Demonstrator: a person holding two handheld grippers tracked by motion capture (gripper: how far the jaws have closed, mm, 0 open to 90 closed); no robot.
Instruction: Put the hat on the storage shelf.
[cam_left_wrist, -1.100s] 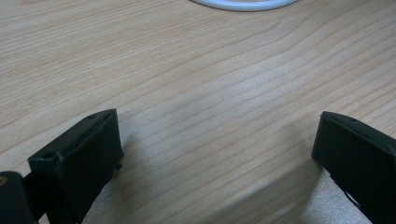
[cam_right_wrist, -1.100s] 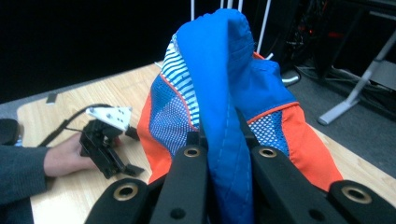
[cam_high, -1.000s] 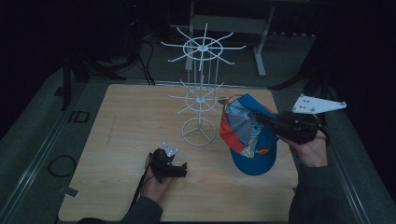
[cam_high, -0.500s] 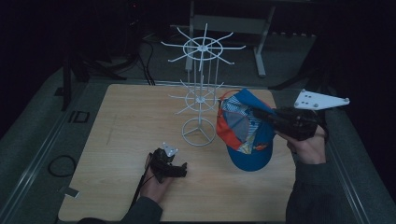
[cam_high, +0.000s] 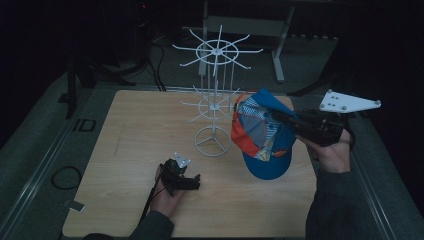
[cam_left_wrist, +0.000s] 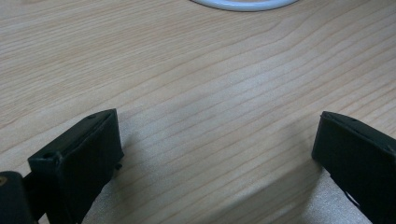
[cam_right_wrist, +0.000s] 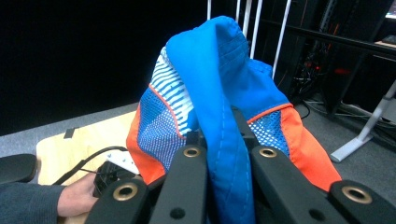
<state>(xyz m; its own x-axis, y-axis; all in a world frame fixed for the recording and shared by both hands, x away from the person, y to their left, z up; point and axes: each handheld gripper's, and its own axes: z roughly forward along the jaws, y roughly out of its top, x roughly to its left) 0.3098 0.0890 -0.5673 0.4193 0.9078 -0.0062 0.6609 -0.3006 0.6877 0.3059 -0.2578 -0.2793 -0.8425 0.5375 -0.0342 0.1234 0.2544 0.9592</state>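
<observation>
**Cap held above the table's right side, brim toward the person**

The right gripper (cam_high: 280, 116) is clamped on a blue, orange and white cap (cam_high: 262, 135). In the right gripper view, both jaws pinch a fold of the blue crown fabric (cam_right_wrist: 223, 140) between them. In the high view the cap hangs above the right part of the wooden table (cam_high: 130, 140), just beside the white wire display stand (cam_high: 215, 100). Its long axis runs from far to near: the crown lies at the far end, by the stand's lower tier, and the blue brim (cam_high: 267, 165) points toward the person's edge of the table. The open underside faces left, toward the stand.

The left gripper (cam_high: 186, 179) rests low on the table near the front edge, well apart from the cap. In the left gripper view its jaws stand wide apart over bare wood, holding nothing.
</observation>
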